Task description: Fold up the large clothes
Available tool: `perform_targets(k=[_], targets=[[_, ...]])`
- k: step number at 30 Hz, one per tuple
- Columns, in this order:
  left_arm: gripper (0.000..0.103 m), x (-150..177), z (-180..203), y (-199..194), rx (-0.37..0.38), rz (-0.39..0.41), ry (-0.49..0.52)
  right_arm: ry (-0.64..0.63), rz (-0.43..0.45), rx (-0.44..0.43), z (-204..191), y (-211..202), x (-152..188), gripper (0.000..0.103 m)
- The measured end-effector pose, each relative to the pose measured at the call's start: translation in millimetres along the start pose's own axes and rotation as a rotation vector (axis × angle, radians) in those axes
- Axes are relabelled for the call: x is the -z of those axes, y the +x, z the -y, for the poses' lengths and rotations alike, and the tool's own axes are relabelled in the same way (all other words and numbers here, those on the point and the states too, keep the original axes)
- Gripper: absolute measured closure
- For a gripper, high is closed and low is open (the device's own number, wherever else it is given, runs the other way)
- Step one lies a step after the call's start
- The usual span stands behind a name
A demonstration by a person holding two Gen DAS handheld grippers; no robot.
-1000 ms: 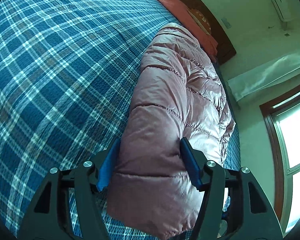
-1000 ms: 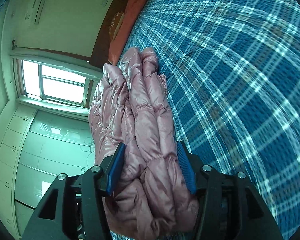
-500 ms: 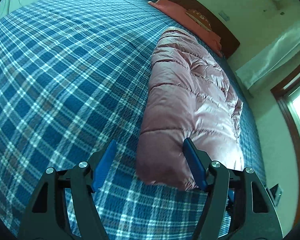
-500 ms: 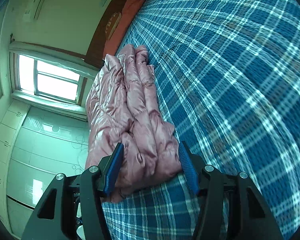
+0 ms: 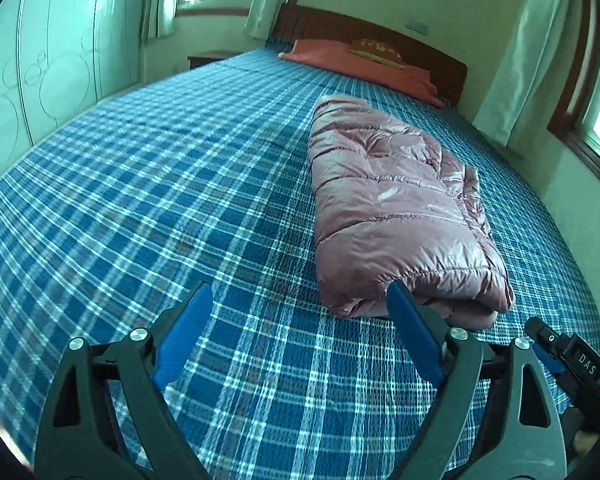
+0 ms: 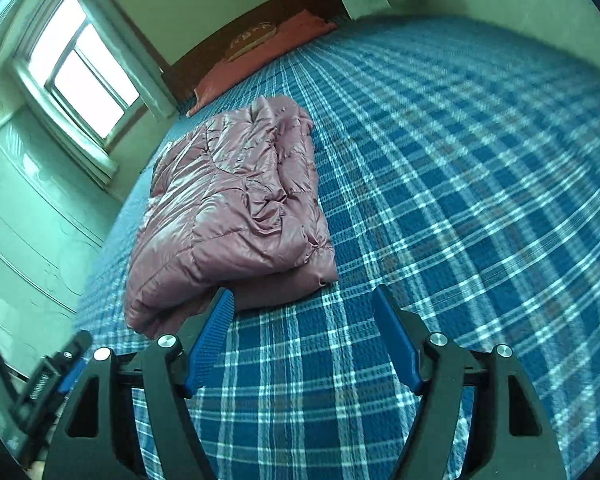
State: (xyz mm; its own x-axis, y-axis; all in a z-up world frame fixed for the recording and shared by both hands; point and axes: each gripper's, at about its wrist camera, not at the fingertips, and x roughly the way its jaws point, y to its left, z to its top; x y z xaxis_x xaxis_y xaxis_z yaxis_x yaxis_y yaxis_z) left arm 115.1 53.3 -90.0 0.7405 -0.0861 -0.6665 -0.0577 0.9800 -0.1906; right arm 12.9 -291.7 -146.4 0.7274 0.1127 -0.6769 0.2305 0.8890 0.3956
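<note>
A pink puffer jacket (image 5: 396,204) lies folded into a long bundle on the blue plaid bed cover (image 5: 160,184). It also shows in the right wrist view (image 6: 228,216). My left gripper (image 5: 298,292) is open and empty, just short of the jacket's near end and left of it. My right gripper (image 6: 302,296) is open and empty, just short of the same near end, to its right. The other gripper's body shows at the lower right of the left wrist view (image 5: 572,360) and at the lower left of the right wrist view (image 6: 56,376).
An orange-red pillow (image 5: 360,62) lies at the wooden headboard (image 5: 380,40). Windows (image 6: 84,68) with curtains and a pale wardrobe (image 5: 40,60) line the walls. Wide plaid bed (image 6: 460,184) spreads beside the jacket.
Both grippers were around the jacket's near end a second ago. They have let go, opened wider and pulled back and up; the jacket now lies flat on the bed.
</note>
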Motion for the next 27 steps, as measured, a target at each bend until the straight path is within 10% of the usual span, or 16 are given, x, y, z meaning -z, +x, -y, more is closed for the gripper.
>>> perform_targets(k=[27], targets=[[0.004, -8, 23, -81, -0.065, 0.128, 0.112, -0.291, 0.175, 0.117, -91, -70, 0, 0.024]])
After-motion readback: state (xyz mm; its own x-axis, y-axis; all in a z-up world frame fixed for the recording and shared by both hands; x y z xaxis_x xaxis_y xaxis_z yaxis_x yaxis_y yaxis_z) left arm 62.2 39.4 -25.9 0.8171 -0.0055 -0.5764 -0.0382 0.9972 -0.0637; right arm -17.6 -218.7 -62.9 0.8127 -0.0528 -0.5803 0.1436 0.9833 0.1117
